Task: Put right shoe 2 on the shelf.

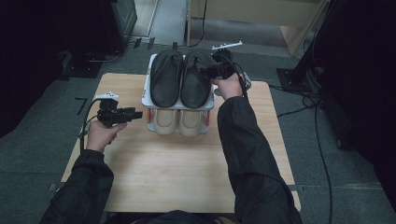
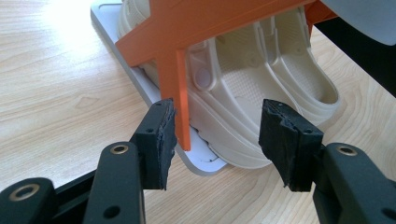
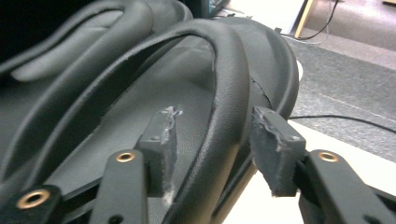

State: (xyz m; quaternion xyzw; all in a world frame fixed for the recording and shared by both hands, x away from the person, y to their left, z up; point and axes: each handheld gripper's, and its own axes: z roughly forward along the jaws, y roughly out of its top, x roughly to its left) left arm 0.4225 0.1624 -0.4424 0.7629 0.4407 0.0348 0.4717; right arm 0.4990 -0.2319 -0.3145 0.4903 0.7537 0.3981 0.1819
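Right gripper view: we straddle the black leather slipper's strap with the right gripper spread, letting it rest.
Left gripper: spread before the orange plastic rack post, ready to steady.

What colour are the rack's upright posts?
Orange; the rack post shows best in the left gripper view, standing beside the cream slipper.

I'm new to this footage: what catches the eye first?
A two-tier shoe rack stands at the table's far edge, with black slippers on top and beige clogs below. The right gripper straddles the right slipper's strap with open jaws. The left gripper, also open, points at the rack's orange leg.
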